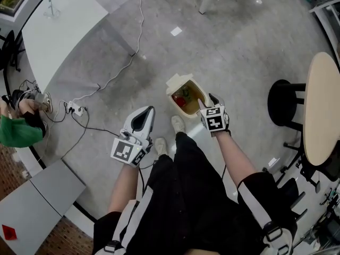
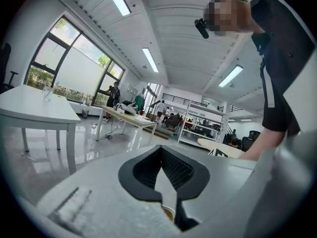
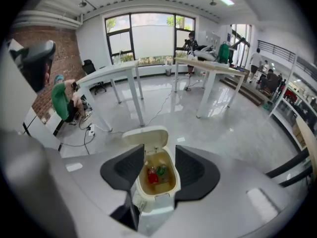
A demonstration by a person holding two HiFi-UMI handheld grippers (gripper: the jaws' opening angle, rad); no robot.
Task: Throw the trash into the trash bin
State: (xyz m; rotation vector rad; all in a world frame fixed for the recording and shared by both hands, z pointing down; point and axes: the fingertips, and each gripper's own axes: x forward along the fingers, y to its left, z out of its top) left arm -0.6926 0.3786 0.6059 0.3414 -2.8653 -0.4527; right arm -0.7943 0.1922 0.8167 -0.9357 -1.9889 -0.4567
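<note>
Already binned: trash (image 3: pixel 152 176) lies inside the open trash bin (image 3: pixel 154 201) on the floor (image 1: pixel 223 41), with the right gripper (image 3: pixel 159 152) above it.
Right gripper jaws are apart with nothing between the pads; the bin shows through the gap, lid (image 3: pixel 147 134) tipped back, red and green pieces at the bottom. Left gripper (image 1: pixel 150 110) jaws are closed tip to tip, empty, left of the bin and clear of it. One shoe (image 1: pixel 178 124) is just beside the bin.

Cream plastic trash bin (image 3: pixel 156 199) stands upright, hinged lid (image 3: pixel 145 134) flipped open. Red and green trash pieces (image 3: pixel 154 175) lie inside.
</note>
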